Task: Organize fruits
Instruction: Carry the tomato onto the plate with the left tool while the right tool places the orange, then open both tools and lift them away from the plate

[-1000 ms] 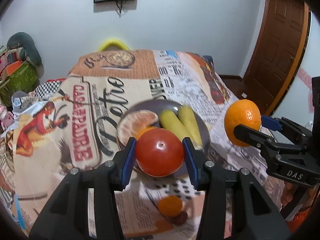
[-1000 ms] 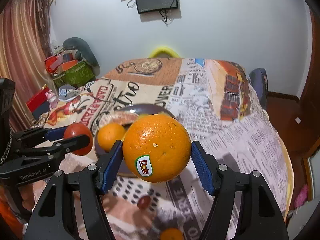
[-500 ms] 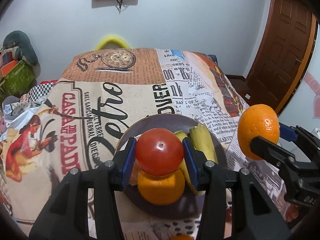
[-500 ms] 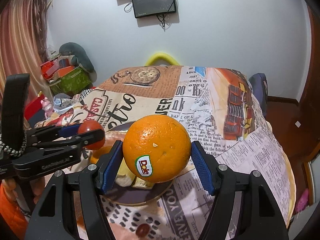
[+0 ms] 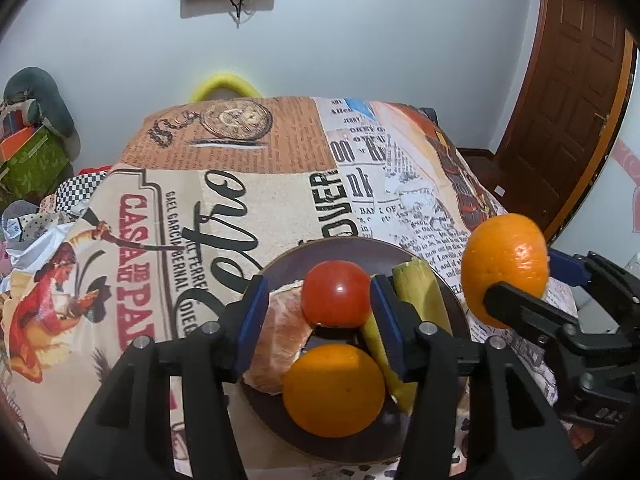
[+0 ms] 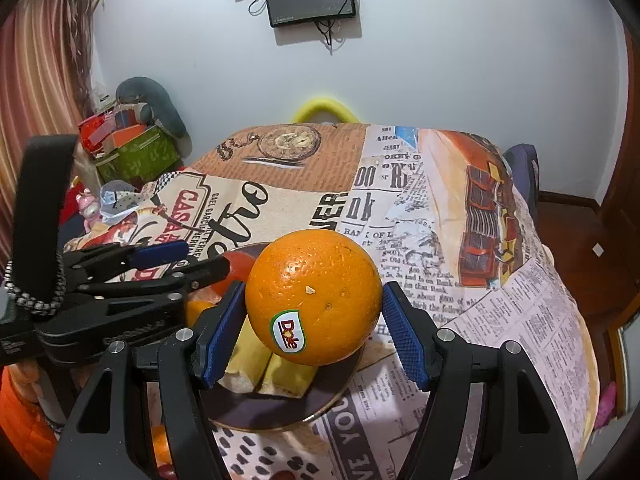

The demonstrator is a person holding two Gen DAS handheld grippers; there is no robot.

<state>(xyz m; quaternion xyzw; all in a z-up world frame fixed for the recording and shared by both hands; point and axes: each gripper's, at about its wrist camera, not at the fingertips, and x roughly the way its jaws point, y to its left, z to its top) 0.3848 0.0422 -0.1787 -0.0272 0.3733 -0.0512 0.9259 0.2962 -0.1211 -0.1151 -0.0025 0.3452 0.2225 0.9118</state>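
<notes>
My left gripper is open over the dark plate; the red tomato lies between its jaws, touching only the right pad, with a gap on the left. On the plate lie a small orange, a peeled orange half and yellow banana pieces. My right gripper is shut on a large orange with a Dole sticker, held above the plate's right side. The large orange also shows in the left wrist view.
The table wears a newspaper-print cloth. A small orange and a dark round fruit lie on the cloth near the front edge. Clutter and a green box stand left of the table. A wooden door is at the right.
Both grippers have moved forward over the plate. The left jaws have widened, so the tomato is loose between them. The right gripper still holds the large orange.
</notes>
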